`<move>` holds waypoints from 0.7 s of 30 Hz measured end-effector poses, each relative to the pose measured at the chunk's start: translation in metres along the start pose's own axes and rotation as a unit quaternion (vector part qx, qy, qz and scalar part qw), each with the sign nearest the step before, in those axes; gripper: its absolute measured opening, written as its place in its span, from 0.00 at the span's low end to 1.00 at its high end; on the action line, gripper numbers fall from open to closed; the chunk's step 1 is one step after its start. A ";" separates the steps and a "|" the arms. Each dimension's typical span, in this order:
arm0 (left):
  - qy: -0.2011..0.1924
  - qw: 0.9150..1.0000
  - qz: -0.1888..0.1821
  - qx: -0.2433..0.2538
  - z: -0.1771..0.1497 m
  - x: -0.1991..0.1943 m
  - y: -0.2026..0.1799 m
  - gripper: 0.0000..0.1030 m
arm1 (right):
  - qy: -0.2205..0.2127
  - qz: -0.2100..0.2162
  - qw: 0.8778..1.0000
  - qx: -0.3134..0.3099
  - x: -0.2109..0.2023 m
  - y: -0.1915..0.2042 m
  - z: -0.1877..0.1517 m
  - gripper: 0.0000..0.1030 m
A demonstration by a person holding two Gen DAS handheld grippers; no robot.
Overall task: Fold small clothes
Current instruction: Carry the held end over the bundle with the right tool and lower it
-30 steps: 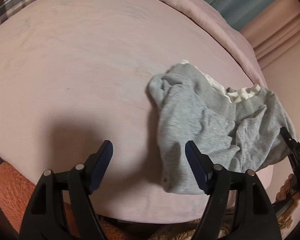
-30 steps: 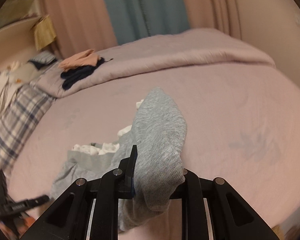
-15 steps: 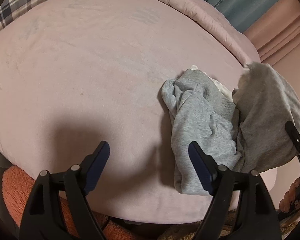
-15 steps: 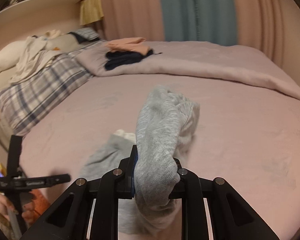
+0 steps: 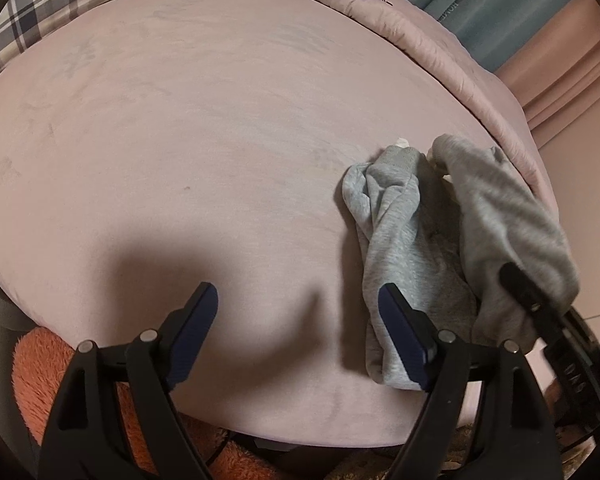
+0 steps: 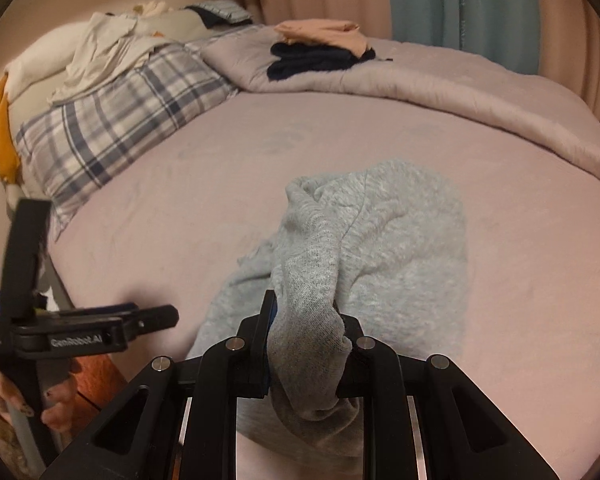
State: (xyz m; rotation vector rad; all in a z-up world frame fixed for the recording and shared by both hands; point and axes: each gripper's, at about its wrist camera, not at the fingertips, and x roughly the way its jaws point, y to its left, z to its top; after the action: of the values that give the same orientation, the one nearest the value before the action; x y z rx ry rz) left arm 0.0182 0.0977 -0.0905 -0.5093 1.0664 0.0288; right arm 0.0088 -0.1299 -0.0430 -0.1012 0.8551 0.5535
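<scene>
Nearest, the right tongs (image 6: 306, 354) are clamped on a bunched fold of the gray garment (image 6: 384, 256), a soft fleecy knit lifted into a hump near the bed's near right edge. The left tongs (image 5: 298, 328) hover spread wide, holding nothing, just left of the garment's trailing leg (image 5: 396, 248), which lies crumpled on the bed (image 5: 188, 128). The mauve sheet is smooth and suede-like, with broad bare room to the left and beyond. Farther off, a plaid pillow (image 6: 116, 128) lies left, and folded peach and navy clothes (image 6: 320, 50) sit on the rolled quilt (image 6: 480, 92).
</scene>
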 end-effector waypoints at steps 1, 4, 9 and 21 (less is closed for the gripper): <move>0.000 1.000 0.000 -0.002 0.000 0.000 0.001 0.81 | 0.004 0.000 1.000 -0.003 0.002 0.002 -0.001 0.21; 0.001 1.000 0.003 -0.007 0.000 0.000 0.005 0.81 | 0.019 0.004 1.000 -0.010 0.009 0.006 -0.003 0.21; -0.002 1.000 0.003 -0.016 0.000 -0.002 0.009 0.81 | 0.052 0.014 0.998 -0.015 0.024 0.013 -0.010 0.23; 0.009 1.000 -0.004 -0.027 -0.002 -0.002 0.016 0.82 | 0.083 -0.008 0.995 -0.052 0.054 0.035 -0.026 0.24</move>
State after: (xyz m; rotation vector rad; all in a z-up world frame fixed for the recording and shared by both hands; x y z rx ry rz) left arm 0.0114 0.1110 -0.0958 -0.5642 1.0838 0.0456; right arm 0.0016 -0.0853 -0.0955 -0.2507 0.9869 0.5808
